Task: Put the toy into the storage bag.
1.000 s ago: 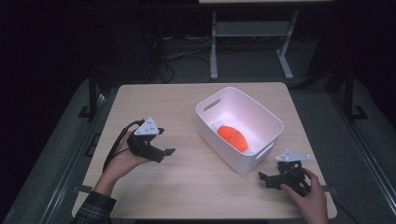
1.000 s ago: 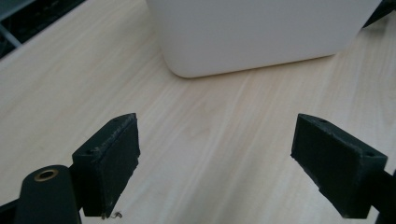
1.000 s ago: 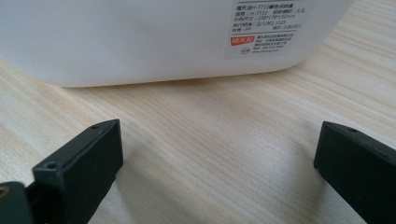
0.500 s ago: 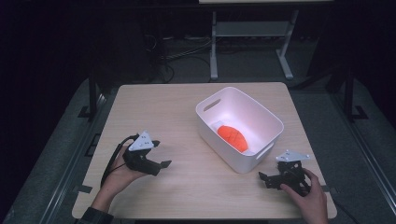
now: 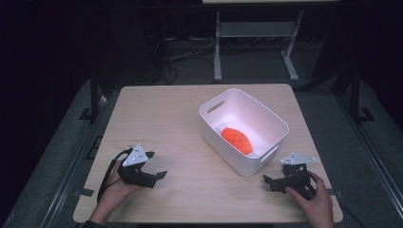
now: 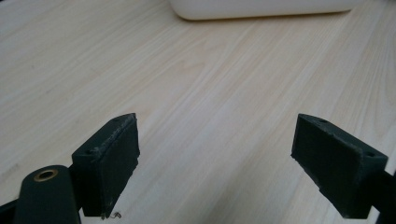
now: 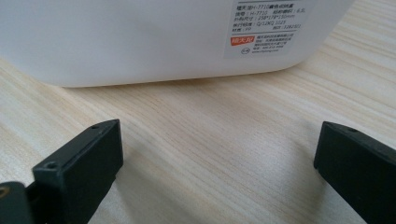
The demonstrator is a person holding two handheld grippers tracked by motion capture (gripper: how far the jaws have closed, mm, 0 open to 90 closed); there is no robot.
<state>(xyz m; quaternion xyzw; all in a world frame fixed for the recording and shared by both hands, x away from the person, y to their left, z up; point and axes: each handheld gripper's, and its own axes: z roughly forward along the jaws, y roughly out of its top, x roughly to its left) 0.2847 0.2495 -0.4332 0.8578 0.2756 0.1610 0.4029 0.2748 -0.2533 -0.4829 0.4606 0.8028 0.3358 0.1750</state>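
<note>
My left gripper (image 5: 151, 172) rests near the desk's near left corner with its jaws spread wide and nothing between them, just bare wood in the left gripper view. My right gripper (image 5: 278, 182) sits near the near right corner, jaws likewise wide and empty, pointing at the white tub's (image 5: 273, 124) near wall, which stands just beyond them and carries a printed label (image 7: 264, 25). The tub stands on the right half of the desk, turned at an angle, and the orange thing (image 5: 237, 139) lies on its floor toward the near end. I judge it light and probably soft or rubbery, with a scored, rounded top, so it may slip; I would take it across its narrow middle from above. The tub's tall walls stand in the way of any sideways approach. The tub itself looks stiff, thin-walled plastic with a handle slot (image 5: 216, 106) at the far end. The rest of the desk (image 5: 157, 118) is bare.
</note>
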